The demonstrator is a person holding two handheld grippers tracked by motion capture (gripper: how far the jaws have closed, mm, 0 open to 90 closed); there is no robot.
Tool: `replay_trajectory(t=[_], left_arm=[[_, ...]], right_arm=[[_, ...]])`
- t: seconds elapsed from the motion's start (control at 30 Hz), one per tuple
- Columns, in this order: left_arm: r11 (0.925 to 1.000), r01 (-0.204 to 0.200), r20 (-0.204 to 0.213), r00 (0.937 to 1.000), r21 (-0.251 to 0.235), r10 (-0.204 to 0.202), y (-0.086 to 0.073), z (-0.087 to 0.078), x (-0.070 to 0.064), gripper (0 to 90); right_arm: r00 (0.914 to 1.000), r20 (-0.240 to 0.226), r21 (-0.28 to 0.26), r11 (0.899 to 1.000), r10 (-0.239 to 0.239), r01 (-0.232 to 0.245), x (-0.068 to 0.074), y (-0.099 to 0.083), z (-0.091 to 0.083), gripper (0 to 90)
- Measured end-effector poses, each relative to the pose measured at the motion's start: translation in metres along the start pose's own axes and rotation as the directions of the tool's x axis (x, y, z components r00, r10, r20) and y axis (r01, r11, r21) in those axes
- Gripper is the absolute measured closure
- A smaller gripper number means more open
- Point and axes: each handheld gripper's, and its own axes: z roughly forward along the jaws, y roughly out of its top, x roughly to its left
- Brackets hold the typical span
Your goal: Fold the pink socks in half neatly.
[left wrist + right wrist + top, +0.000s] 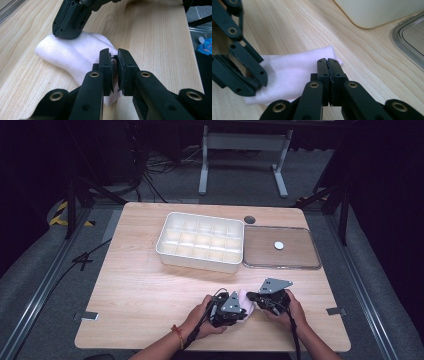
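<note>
A small folded white cloth [246, 299] lies on the wooden table near its front edge, between both grippers. My left gripper [240, 312] comes in from the left. In the left gripper view its jaws [114, 56] are shut on the near edge of the cloth [75, 55], which bunches between the pads. My right gripper [252, 296] comes in from the right with its jaws together. In the right gripper view its tip [328, 61] rests on the cloth [294, 72] near a far corner, and no fabric is visible between the pads. Its tip [67, 33] presses on the cloth's far end.
A white tray [165, 247] divided into several compartments stands at the table's middle back. To its right lies a flat clear lid [310, 262] with a small white disc [278, 245] on it. A round cable hole [249, 219] sits behind them. Bare wood stretches left of the hands.
</note>
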Motion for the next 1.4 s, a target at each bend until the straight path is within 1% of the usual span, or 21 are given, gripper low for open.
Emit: replay_trajectory(t=[0.07,0.13,0.2,0.23,0.33,0.37,0.47,0.6,0.63,0.77,0.83,0.87,0.93,0.97,1.03,1.1,1.13,1.27,1.33,1.37,1.4], left_arm=[[1.0,-0.002,0.0,1.0,0.004,0.002,0.0,0.0,0.0,82.4],[0.9999,-0.013,-0.001,0.9999,0.007,0.013,0.001,0.0,0.001,82.5],[1.0,-0.002,0.001,1.0,0.004,0.002,0.0,0.0,0.0,82.5],[1.0,-0.004,0.001,1.0,0.004,0.004,0.0,0.0,0.0,82.6],[0.9998,-0.018,-0.008,0.9998,0.007,0.018,0.001,0.0,-0.001,82.7],[0.9998,-0.018,-0.007,0.9998,0.008,0.018,0.001,0.0,-0.001,82.6],[0.9999,-0.015,-0.006,0.9999,0.004,0.015,0.001,0.0,-0.001,82.6],[0.9998,-0.018,-0.008,0.9998,0.006,0.018,0.001,0.0,-0.001,82.6],[0.9999,-0.014,-0.009,0.9999,0.004,0.014,0.001,0.0,-0.002,82.3],[1.0,-0.003,-0.012,0.9999,0.003,0.003,0.002,0.0,-0.003,80.6],[1.0,-0.005,-0.008,1.0,0.002,0.005,0.003,-0.001,-0.003,79.3],[0.9999,-0.012,-0.009,0.9999,-0.005,0.012,0.004,-0.002,-0.002,78.6],[1.0,-0.006,-0.009,0.9999,-0.003,0.006,0.005,-0.004,-0.002,76.7],[1.0,0.0,-0.011,0.9999,-0.009,0.0,0.005,-0.005,-0.002,75.6],[0.9997,-0.009,-0.012,0.9999,-0.022,0.009,0.007,-0.007,-0.001,73.3],[0.9996,0.003,-0.02,0.9998,-0.027,-0.004,0.009,-0.01,-0.002,71.6],[0.9994,-0.011,-0.021,0.9997,-0.032,0.01,0.009,-0.012,-0.001,71.2],[0.9979,0.008,-0.035,0.9993,-0.064,-0.01,0.013,-0.022,0.001,67.6],[0.9967,0.005,-0.039,0.9992,-0.081,-0.008,0.015,-0.027,0.003,65.2],[0.9968,0.013,-0.039,0.9991,-0.079,-0.016,0.015,-0.029,0.004,65.0],[0.9963,0.017,-0.052,0.9984,-0.084,-0.021,0.015,-0.032,0.005,64.5]], right_arm=[[0.9999,0.01,0.007,1.0,0.007,-0.007,-0.001,-0.001,0.0,89.6],[0.9998,0.018,0.015,1.0,0.011,-0.011,-0.003,-0.002,0.001,89.6],[0.9995,0.03,0.019,1.0,0.012,-0.013,-0.004,-0.003,0.002,89.7],[0.9993,0.035,0.019,1.0,0.014,-0.015,-0.004,-0.004,0.002,89.7],[0.9981,0.062,0.035,0.999,-0.005,0.002,-0.002,-0.006,0.006,89.8],[0.9978,0.066,0.044,0.999,-0.006,0.003,-0.002,-0.007,0.007,89.9],[0.9976,0.069,0.043,0.999,0.001,-0.004,-0.003,-0.008,0.006,89.8],[0.9973,0.073,0.029,0.999,0.013,-0.015,-0.007,-0.008,0.002,89.6],[0.9973,0.068,0.024,0.999,0.025,-0.027,-0.009,-0.008,0.0,89.3],[0.9965,0.074,0.005,0.999,0.039,-0.039,-0.012,-0.008,-0.004,86.7],[0.9962,0.075,0.0,0.999,0.044,-0.044,-0.014,-0.007,-0.006,86.1],[0.9957,0.079,-0.006,0.999,0.047,-0.047,-0.015,-0.007,-0.008,85.7],[0.9957,0.07,-0.022,0.998,0.062,-0.06,-0.017,-0.007,-0.012,85.4],[0.9954,0.073,-0.029,0.998,0.062,-0.06,-0.018,-0.006,-0.013,85.4],[0.9946,0.074,-0.04,0.997,0.073,-0.07,-0.019,-0.006,-0.016,85.4],[0.9947,0.064,-0.047,0.996,0.081,-0.078,-0.019,-0.006,-0.018,85.0],[0.9948,0.063,-0.05,0.996,0.08,-0.077,-0.019,-0.006,-0.018,84.6],[0.9952,0.056,-0.07,0.995,0.081,-0.077,-0.016,-0.003,-0.02,82.1],[0.9951,0.06,-0.082,0.994,0.078,-0.073,-0.015,-0.001,-0.022,81.3],[0.9953,0.06,-0.086,0.994,0.076,-0.071,-0.014,-0.001,-0.022,81.0],[0.9953,0.058,-0.087,0.994,0.078,-0.073,-0.014,0.0,-0.023,80.3]])
